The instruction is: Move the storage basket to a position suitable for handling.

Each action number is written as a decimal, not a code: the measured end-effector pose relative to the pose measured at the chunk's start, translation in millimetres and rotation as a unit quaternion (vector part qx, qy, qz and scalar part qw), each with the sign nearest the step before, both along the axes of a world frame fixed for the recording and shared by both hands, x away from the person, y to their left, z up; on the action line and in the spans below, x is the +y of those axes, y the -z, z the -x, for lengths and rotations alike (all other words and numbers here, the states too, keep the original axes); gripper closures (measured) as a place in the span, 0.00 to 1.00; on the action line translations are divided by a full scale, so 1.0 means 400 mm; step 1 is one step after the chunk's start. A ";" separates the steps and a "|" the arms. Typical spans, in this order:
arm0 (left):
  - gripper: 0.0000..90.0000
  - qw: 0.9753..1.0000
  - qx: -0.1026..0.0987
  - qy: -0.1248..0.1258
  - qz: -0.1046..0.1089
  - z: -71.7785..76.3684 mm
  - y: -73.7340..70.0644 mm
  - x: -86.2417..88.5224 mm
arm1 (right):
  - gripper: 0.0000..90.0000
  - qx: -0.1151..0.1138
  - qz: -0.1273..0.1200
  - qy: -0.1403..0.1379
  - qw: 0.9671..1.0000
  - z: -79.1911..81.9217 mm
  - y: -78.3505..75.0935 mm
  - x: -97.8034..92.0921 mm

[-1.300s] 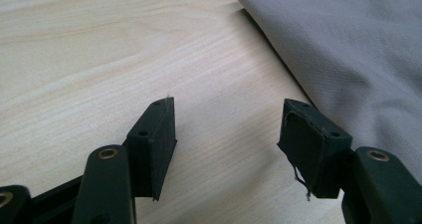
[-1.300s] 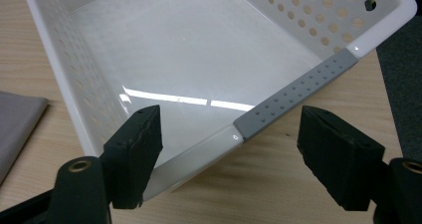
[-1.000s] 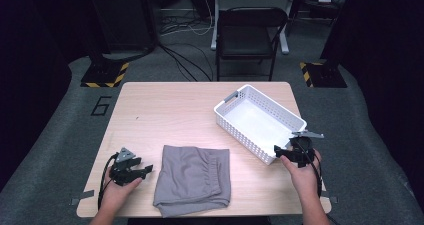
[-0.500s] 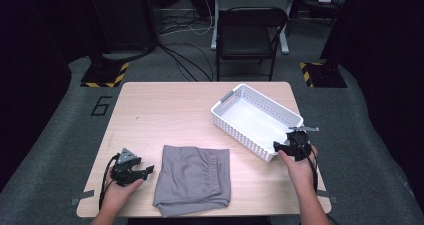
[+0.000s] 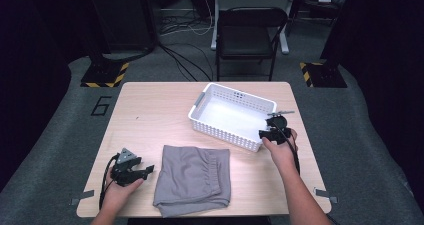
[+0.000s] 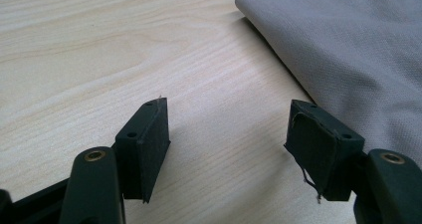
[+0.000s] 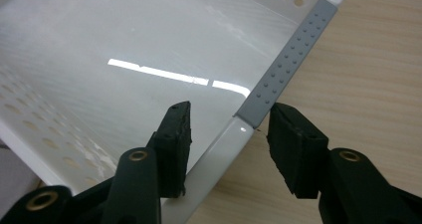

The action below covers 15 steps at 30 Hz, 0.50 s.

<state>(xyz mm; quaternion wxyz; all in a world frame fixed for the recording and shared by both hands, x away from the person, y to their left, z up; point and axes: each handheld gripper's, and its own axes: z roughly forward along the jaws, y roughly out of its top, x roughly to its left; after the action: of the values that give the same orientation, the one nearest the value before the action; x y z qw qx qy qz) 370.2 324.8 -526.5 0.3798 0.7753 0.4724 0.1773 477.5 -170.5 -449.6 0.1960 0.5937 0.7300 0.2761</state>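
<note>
A white basket (image 5: 232,115) sat on the far right part of the wooden table (image 5: 150,115), turned at an angle to the table's edges, and it held nothing. Near of the basket and a little to its left lay a folded grey cloth (image 5: 192,180), close to the table's near edge and apart from the basket.

The right gripper (image 5: 272,132) was at the basket's near right corner. In the right gripper view its jaws stood apart with the basket's rim (image 7: 234,134) between them, one jaw inside the basket and one outside over the table, just below the grey handle strip (image 7: 288,64) on that rim. The jaws had not closed on the rim.

The left gripper (image 5: 140,171) rested low on the table, well to the near left of the basket and just beside the cloth's left edge. Its jaws were wide apart with bare wood between them; the cloth (image 6: 348,50) lay just past the right-hand jaw.
</note>
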 end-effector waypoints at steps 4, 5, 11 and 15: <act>0.37 1.000 0.002 0.002 0.001 0.000 -0.001 0.001 | 0.63 0.003 0.005 -0.015 1.000 -0.028 -0.002 0.039; 0.37 1.000 0.002 0.000 0.001 0.000 -0.001 0.001 | 0.65 0.004 0.006 -0.022 1.000 -0.040 -0.002 0.057; 0.37 1.000 0.000 -0.001 0.004 0.000 0.000 0.001 | 0.69 0.005 0.005 -0.039 0.999 -0.067 -0.002 0.098; 0.37 1.000 0.000 0.000 0.003 0.000 0.000 0.001 | 0.71 0.007 0.001 -0.046 0.999 -0.075 -0.002 0.123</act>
<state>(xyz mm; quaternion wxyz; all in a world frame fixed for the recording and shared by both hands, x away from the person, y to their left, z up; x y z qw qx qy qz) 370.4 325.3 -526.6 0.3823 0.7742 0.4729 0.1757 507.6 -121.5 -448.8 0.1785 0.5613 0.7583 0.2794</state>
